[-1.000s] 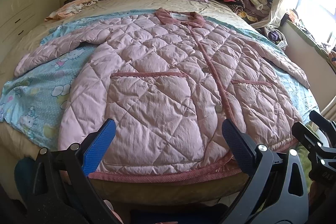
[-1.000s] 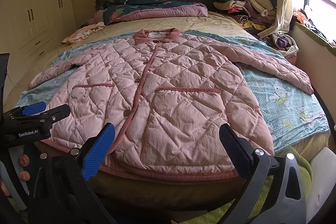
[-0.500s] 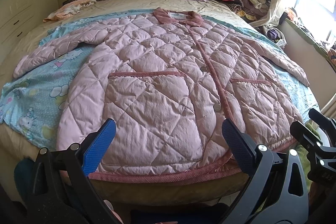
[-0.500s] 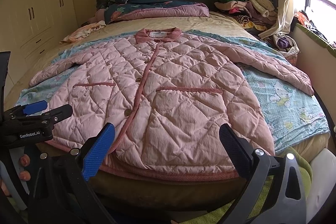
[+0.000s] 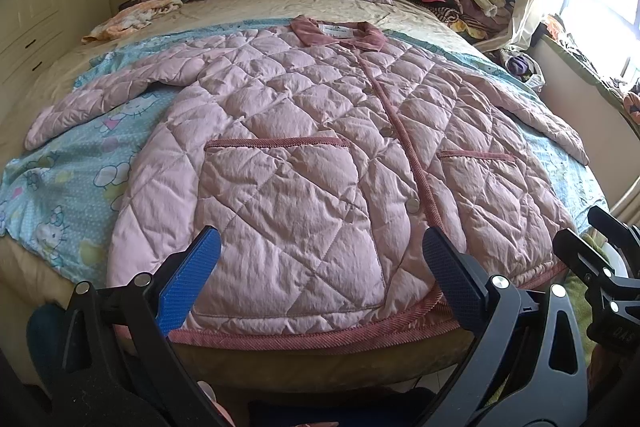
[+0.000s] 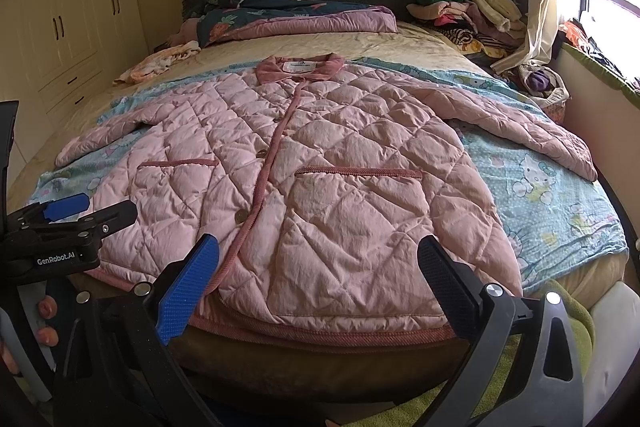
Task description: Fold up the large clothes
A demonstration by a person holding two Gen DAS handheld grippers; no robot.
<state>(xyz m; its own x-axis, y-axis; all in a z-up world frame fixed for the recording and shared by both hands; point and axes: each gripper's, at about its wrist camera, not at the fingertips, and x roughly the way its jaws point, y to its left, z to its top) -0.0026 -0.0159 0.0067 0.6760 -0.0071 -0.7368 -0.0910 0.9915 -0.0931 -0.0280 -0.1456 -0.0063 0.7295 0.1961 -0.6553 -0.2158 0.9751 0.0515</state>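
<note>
A: Bedroom; bed (image 5: 280,359) serves as the folding surface. Nearest in?

B: Left gripper (image 5: 320,279) and right gripper (image 6: 318,281), both spread wide, holding nothing, poised just off the foot edge.

A: Garment?

B: Pink quilted jacket (image 6: 340,179) laid flat, buttoned front up, hem (image 6: 320,329) at the near edge, sleeves out to both sides on a blue cartoon sheet (image 6: 552,211). Probably spread so the fold lines are reachable. No fold made yet.

A: Beyond?

B: Collar (image 6: 300,67), then a folded quilt (image 6: 304,19) and a clothes pile (image 6: 468,7) by the headboard.
</note>
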